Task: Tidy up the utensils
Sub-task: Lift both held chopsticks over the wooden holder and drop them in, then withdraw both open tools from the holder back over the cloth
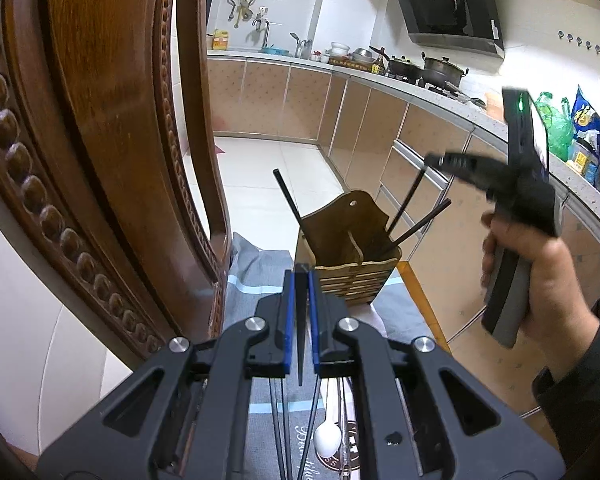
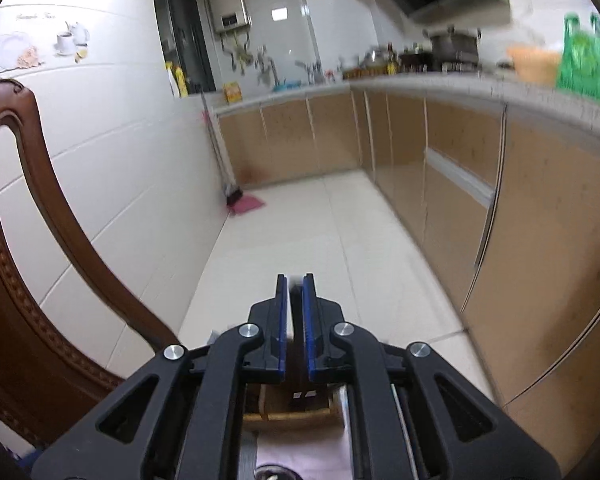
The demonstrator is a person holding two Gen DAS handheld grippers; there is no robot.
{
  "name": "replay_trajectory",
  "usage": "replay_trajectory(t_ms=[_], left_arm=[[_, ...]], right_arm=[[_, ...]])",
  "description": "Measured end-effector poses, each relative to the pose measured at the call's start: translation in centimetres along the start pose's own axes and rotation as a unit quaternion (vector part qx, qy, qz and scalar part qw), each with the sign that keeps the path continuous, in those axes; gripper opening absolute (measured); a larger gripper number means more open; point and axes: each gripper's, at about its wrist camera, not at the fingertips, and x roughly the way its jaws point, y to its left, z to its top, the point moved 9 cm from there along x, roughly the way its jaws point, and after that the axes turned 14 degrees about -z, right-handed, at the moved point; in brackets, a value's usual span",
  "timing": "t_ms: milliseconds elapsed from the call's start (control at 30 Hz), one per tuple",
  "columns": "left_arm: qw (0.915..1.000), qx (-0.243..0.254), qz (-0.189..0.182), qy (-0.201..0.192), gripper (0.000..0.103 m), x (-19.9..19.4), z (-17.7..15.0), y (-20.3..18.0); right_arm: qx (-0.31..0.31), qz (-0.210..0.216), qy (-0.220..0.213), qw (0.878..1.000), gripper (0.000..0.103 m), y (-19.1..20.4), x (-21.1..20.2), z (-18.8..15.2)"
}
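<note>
The left gripper [image 1: 301, 280] is clamped on a dark chopstick [image 1: 300, 328] whose long axis runs straight along the fingers, tip forward; directly ahead and just beyond that tip stands the wooden utensil holder [image 1: 350, 256] on the cloth-covered table [image 1: 256, 272], three chopsticks [image 1: 414, 228] already leaning out of its compartments. The right gripper [image 2: 296, 280], seen in its own view, has its jaws nearly together on what looks like another dark chopstick, though blur makes that unsure; it hangs above the holder with the holder's rim [image 2: 296, 414] showing below its fingers. A white spoon [image 1: 327, 438] lies on the cloth on the near side of the holder; by my judgement the left gripper, lined up with the holder, is the better placed to drop next.
</note>
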Motion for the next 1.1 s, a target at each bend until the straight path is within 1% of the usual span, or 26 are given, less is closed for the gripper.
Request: replay_trajectory(t_ms=[67, 133, 200, 267, 333, 400, 467, 500, 533, 567, 600, 667, 733, 800, 900, 967, 1033, 1100], left_arm=[[1.0, -0.002, 0.003, 0.0, 0.007, 0.1, 0.0, 0.2], [1.0, -0.004, 0.005, -0.001, 0.007, 0.2, -0.1, 0.4], [0.9999, -0.007, 0.007, -0.001, 0.007, 0.3, -0.2, 0.5], [0.9999, -0.011, 0.009, -0.002, 0.007, 0.4, -0.2, 0.7], [0.9997, -0.018, 0.011, -0.008, 0.007, 0.5, -0.2, 0.9], [0.9993, -0.03, 0.008, -0.023, 0.007, 0.4, 0.1, 1.0], [0.9986, -0.037, 0.001, -0.037, 0.007, 0.1, 0.5, 0.8], [0.9981, -0.041, -0.002, -0.045, 0.007, -0.1, 0.7, 0.8], [0.997, -0.05, -0.006, -0.058, 0.007, -0.5, 1.2, 0.8], [0.9965, -0.054, -0.009, -0.064, 0.007, -0.7, 1.6, 0.7], [0.9955, -0.057, -0.013, -0.075, 0.007, -1.1, 2.3, 0.5], [0.994, -0.06, -0.018, -0.09, 0.007, -1.7, 3.6, 0.0], [0.9925, -0.062, -0.019, -0.103, 0.007, -2.0, 5.6, -0.7], [0.9923, -0.057, -0.016, -0.109, 0.007, -2.0, 7.5, -1.4], [0.9925, -0.038, -0.013, -0.115, 0.007, -1.8, 10.6, -2.9], [0.9925, -0.03, -0.01, -0.118, 0.007, -0.9, 12.5, -3.6], [0.9922, -0.03, -0.01, -0.121, 0.007, 0.0, 13.7, -3.8], [0.993, -0.032, -0.004, -0.113, 0.007, 1.5, 14.6, -3.4]], right_arm=[[0.007, 0.008, 0.011, 1.0, 0.019, -0.7, 0.2, -1.2], [0.015, 0.027, 0.01, 0.999, 0.034, -1.3, -1.0, -2.1], [0.033, 0.056, -0.006, 0.998, 0.075, -2.7, -3.8, -3.5], [0.053, 0.067, -0.038, 0.996, 0.091, -4.7, -6.9, -5.2], [0.052, 0.066, -0.056, 0.995, 0.093, -6.8, -9.3, -8.3], [0.049, 0.057, -0.055, 0.996, 0.093, -8.6, -10.3, -11.6], [0.065, 0.047, -0.06, 0.995, 0.093, -10.8, -10.9, -15.1], [0.074, 0.031, -0.057, 0.995, 0.093, -12.0, -10.7, -16.6], [0.086, 0.013, -0.028, 0.996, 0.093, -12.9, -9.6, -18.0], [0.087, 0.03, -0.008, 0.996, 0.093, -12.6, -8.9, -18.4], [0.08, 0.045, -0.002, 0.996, 0.093, -12.3, -8.4, -18.5], [0.052, 0.022, -0.029, 0.998, 0.093, -12.5, -8.1, -18.0], [0.057, 0.024, -0.021, 0.998, 0.093, -12.9, -7.3, -17.5], [0.087, 0.039, -0.008, 0.995, 0.093, -13.7, -6.9, -17.2], [0.092, 0.046, 0.001, 0.995, 0.093, -14.2, -6.5, -17.0], [0.092, 0.048, 0.002, 0.995, 0.093, -14.4, -6.4, -16.9], [0.092, 0.047, 0.002, 0.995, 0.093, -14.6, -6.3, -16.8], [0.096, 0.049, 0.006, 0.994, 0.093, -14.8, -6.3, -17.0]])
